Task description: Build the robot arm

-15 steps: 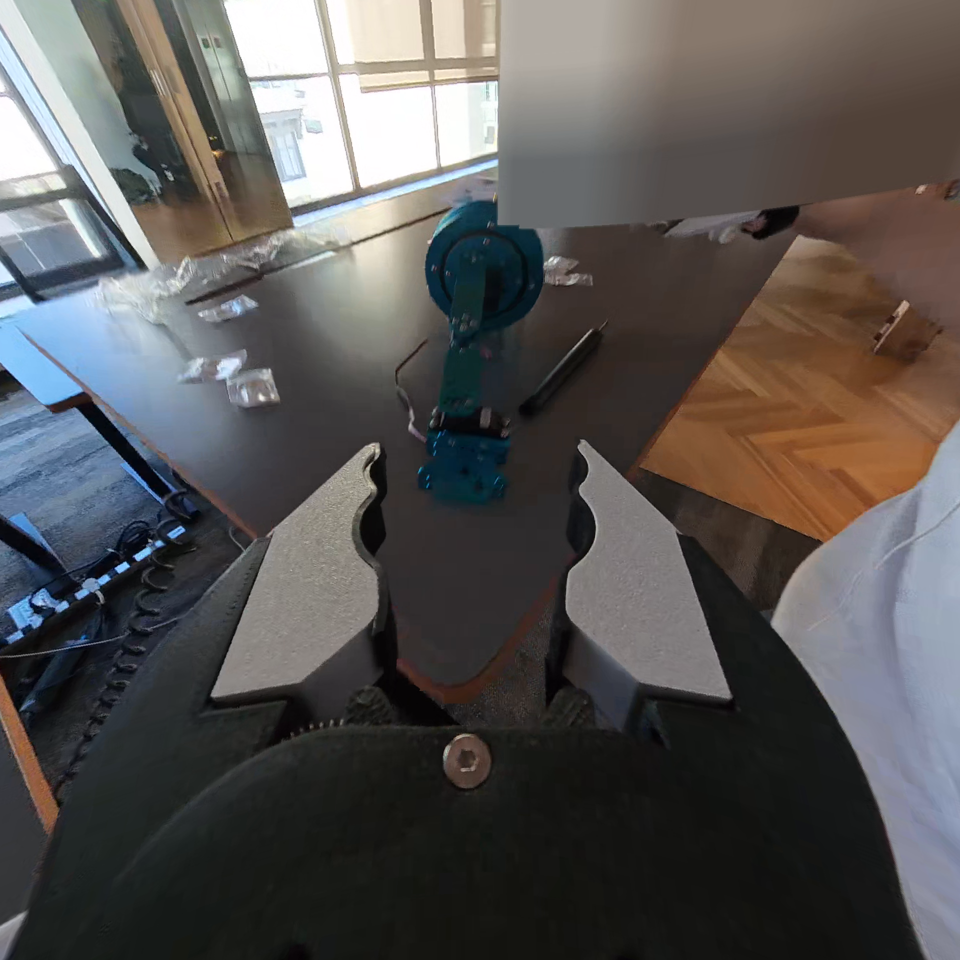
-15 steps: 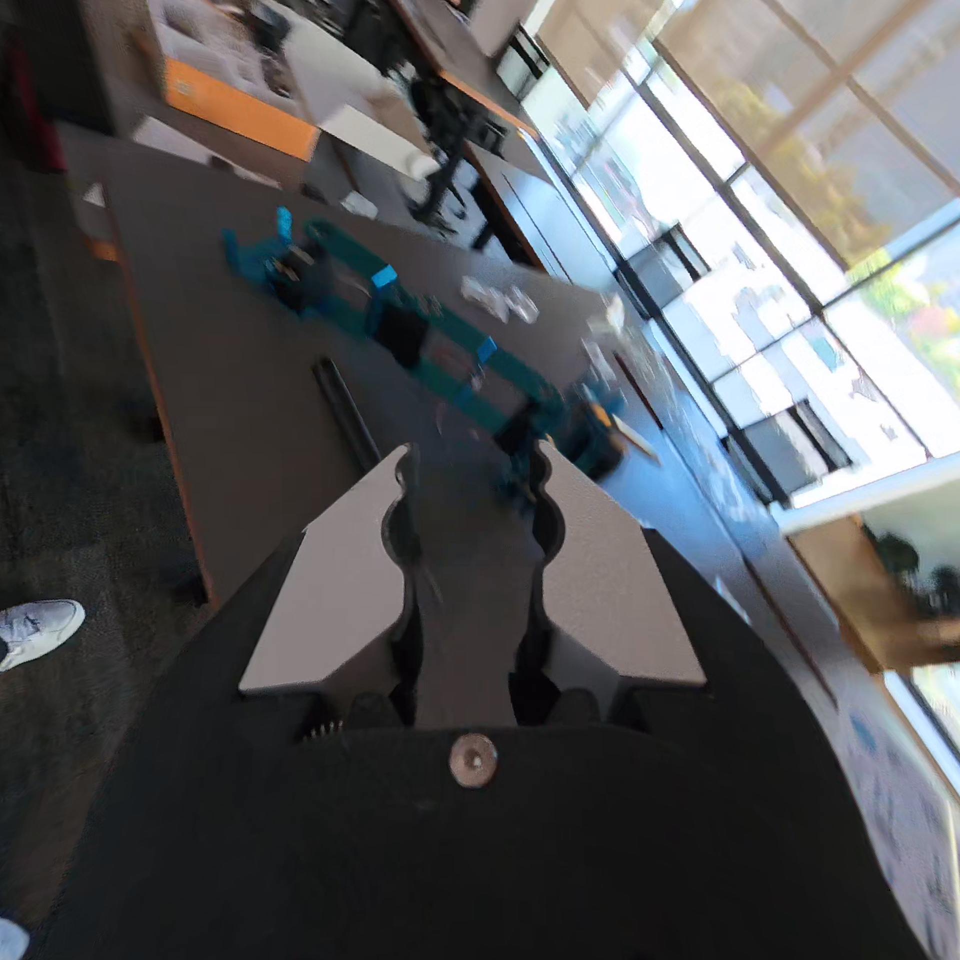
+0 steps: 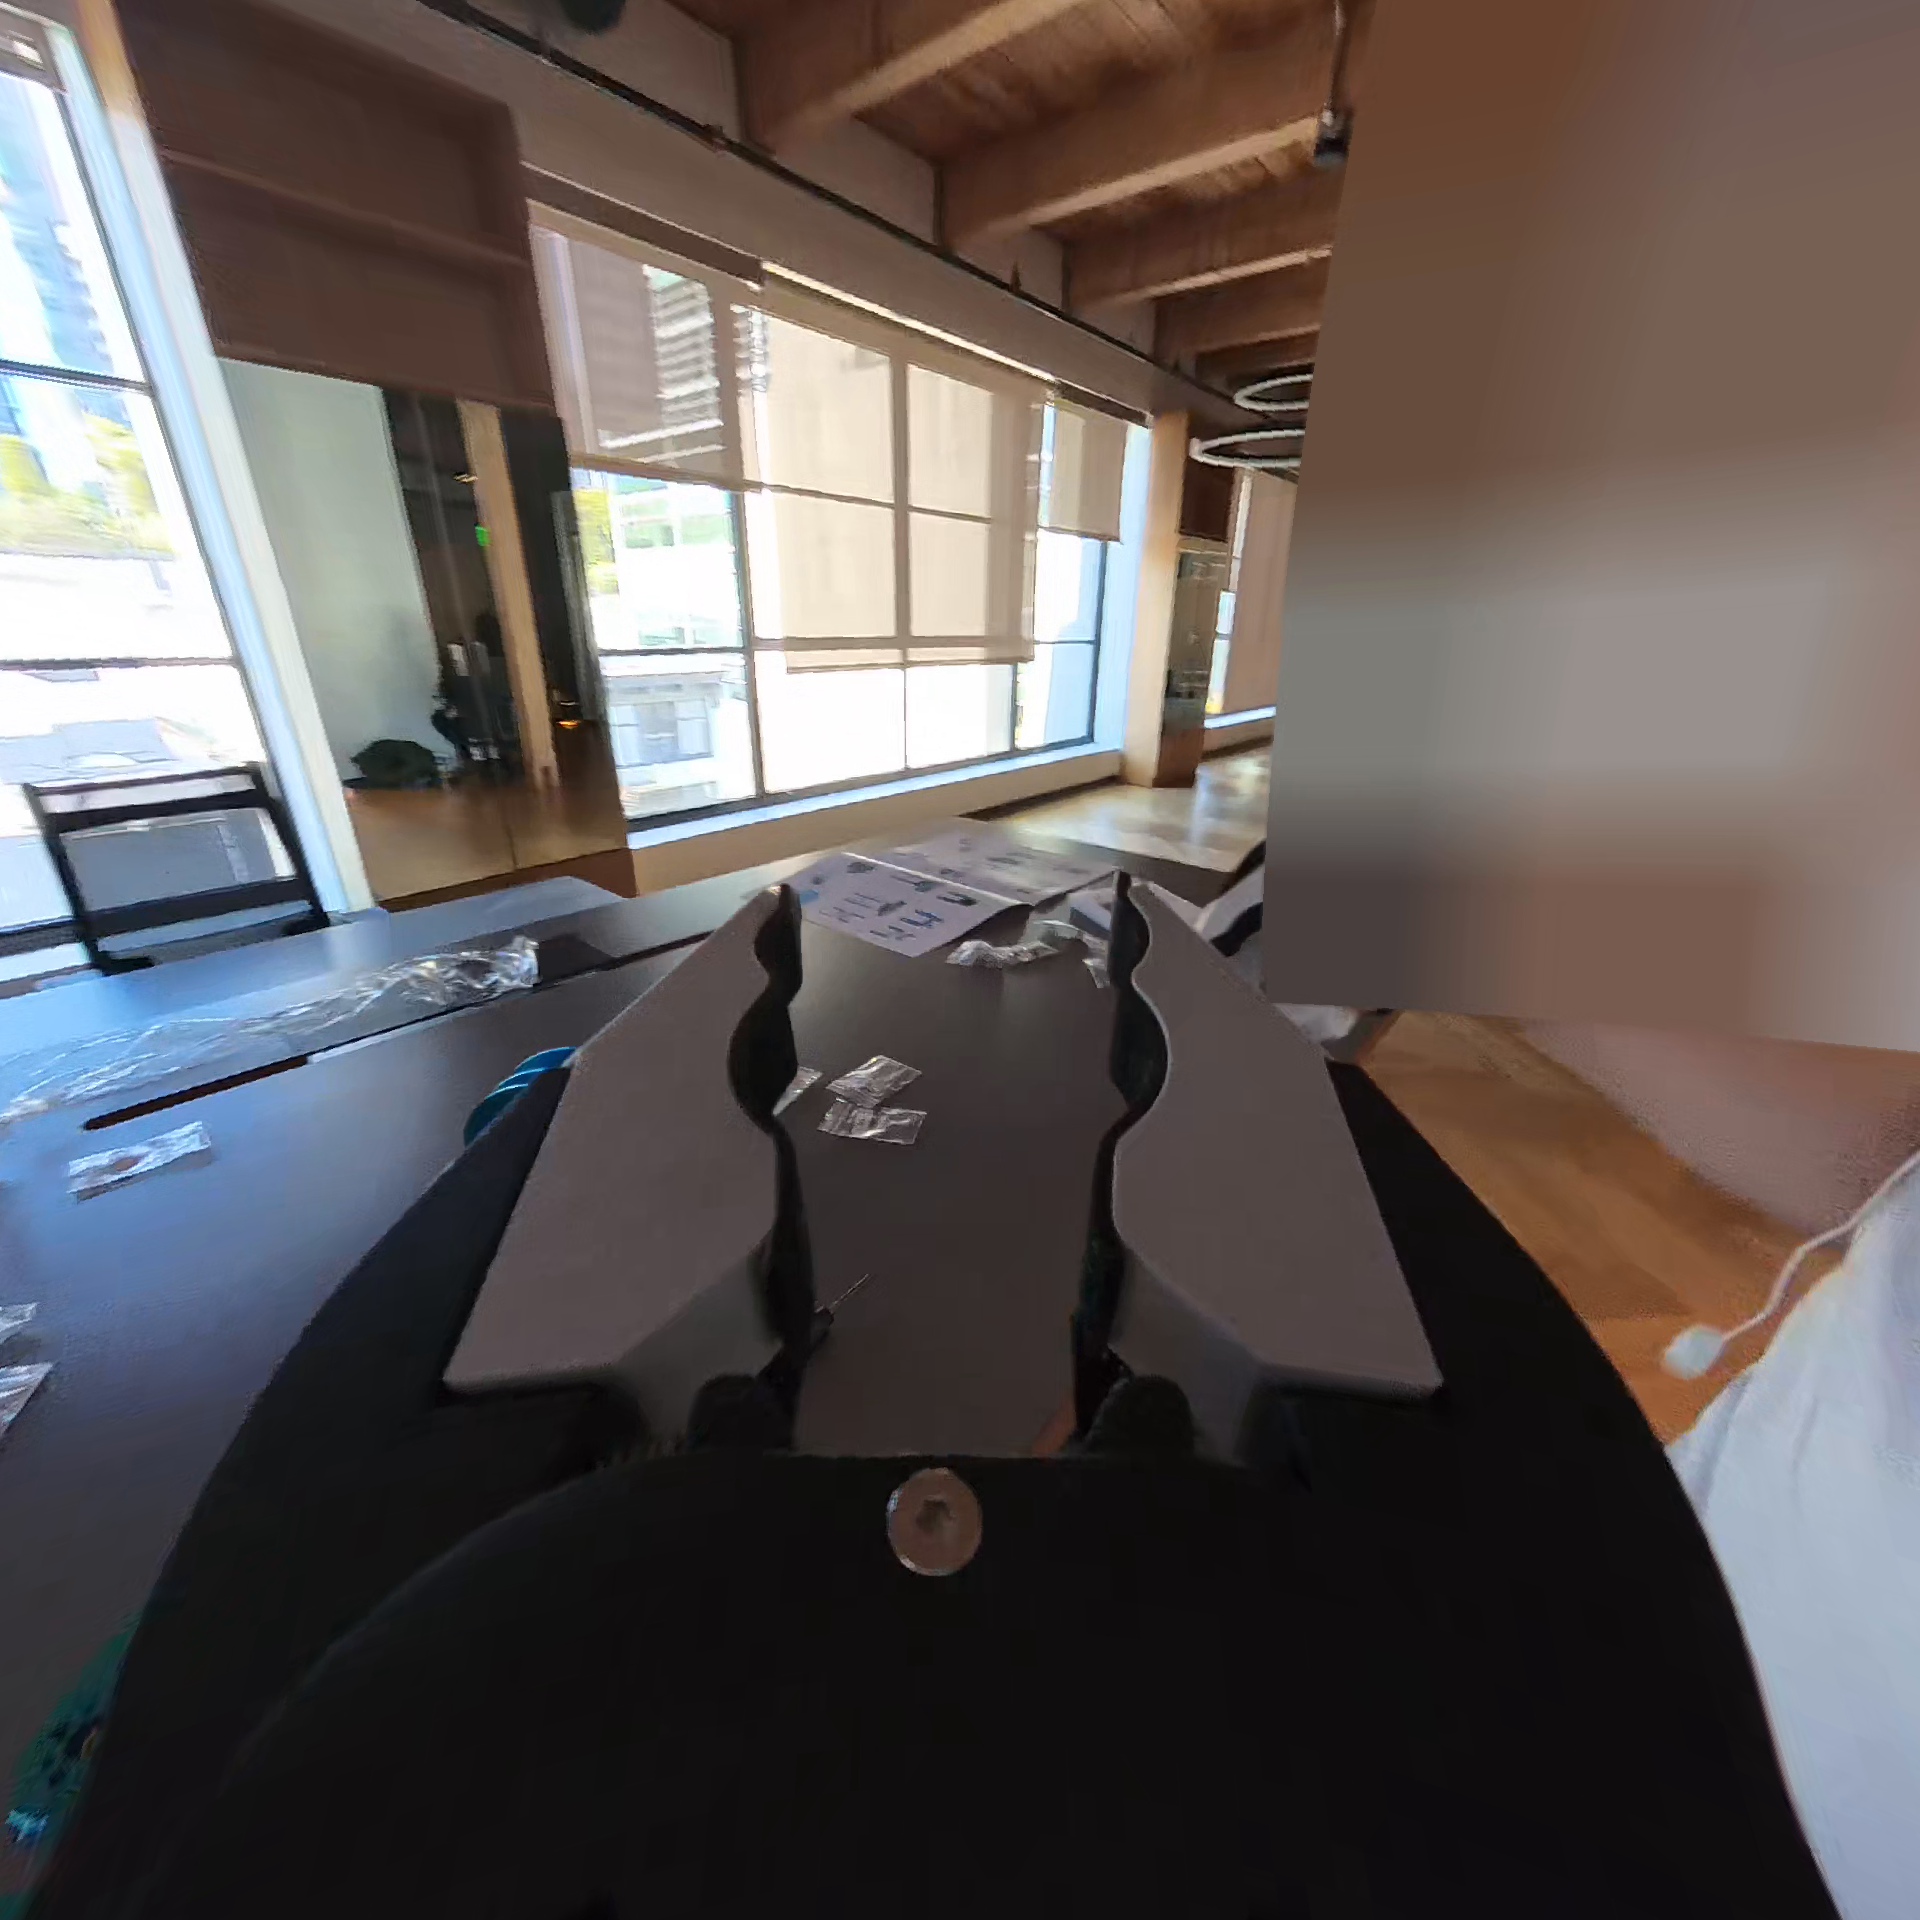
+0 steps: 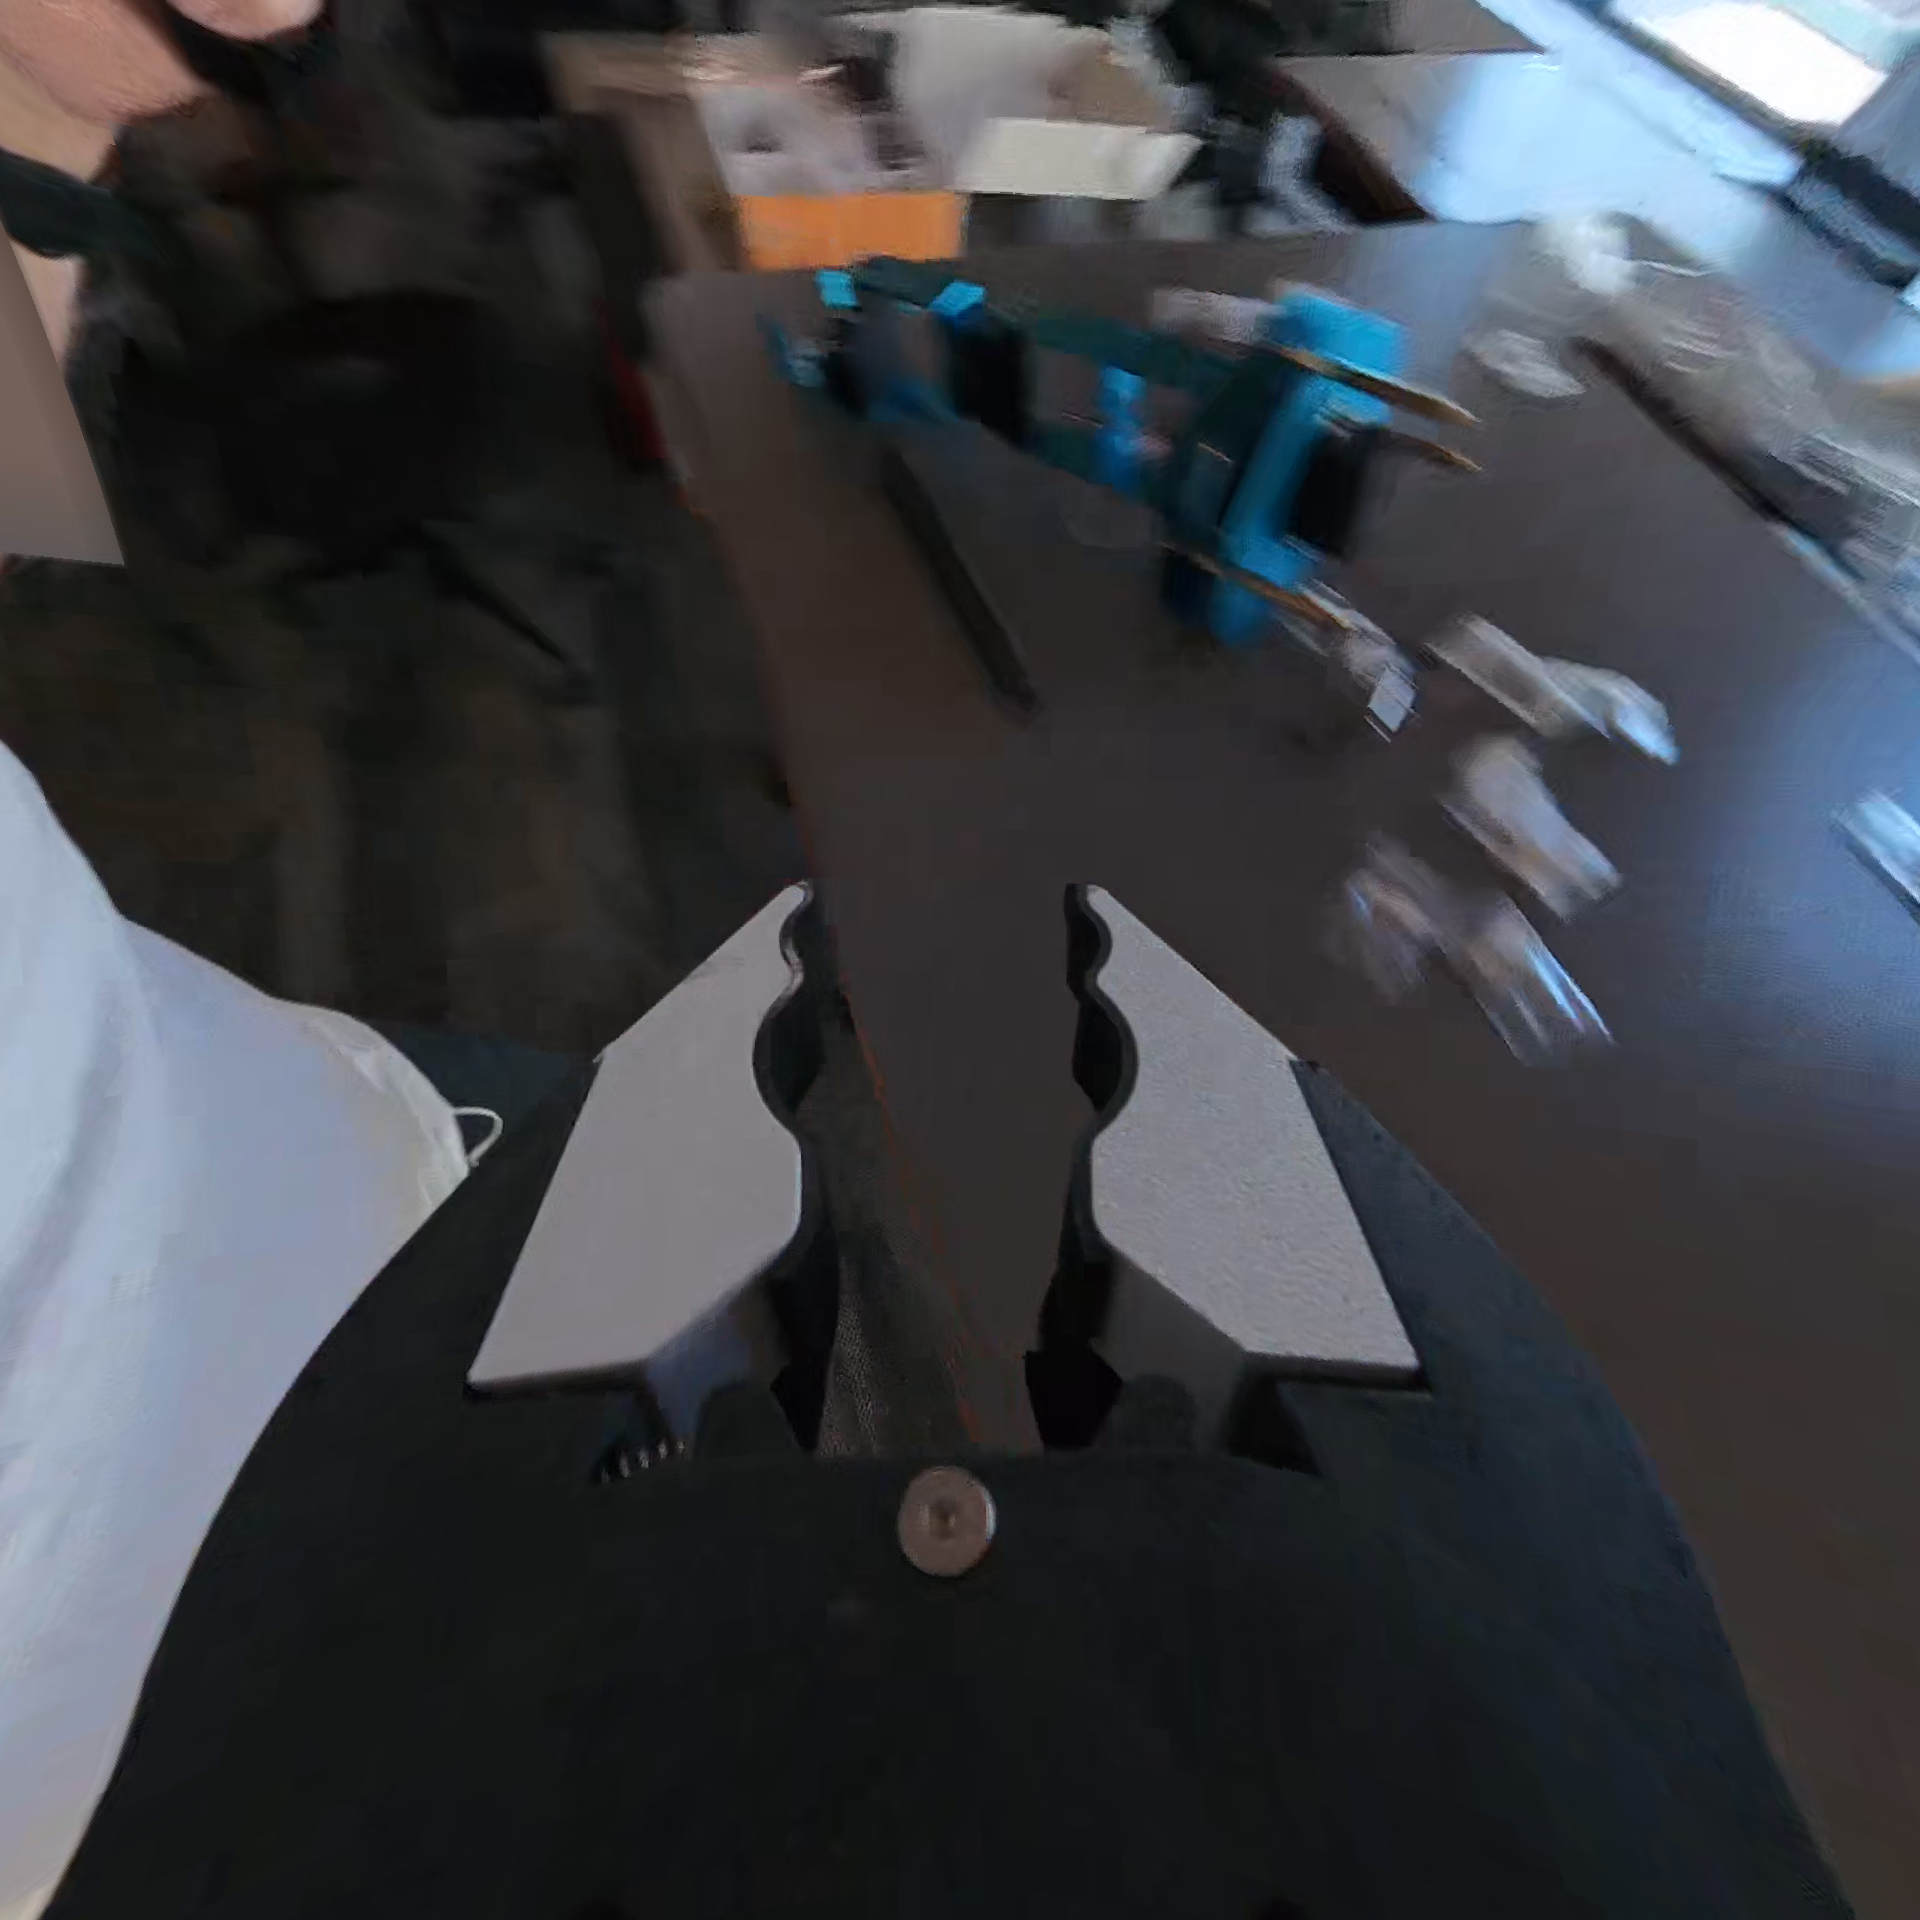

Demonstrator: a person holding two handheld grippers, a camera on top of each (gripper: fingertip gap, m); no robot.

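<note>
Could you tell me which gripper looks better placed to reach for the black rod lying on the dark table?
Probably the right. The right gripper is open with the black rod lying just ahead of its fingers, though blurred. The left gripper, also open, points toward the windows instead.

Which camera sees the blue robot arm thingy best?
The right wrist view: the blue arm assembly lies stretched across the dark table, blurry but whole. The left wrist view shows only a blue sliver peeking beside the left tool.
</note>
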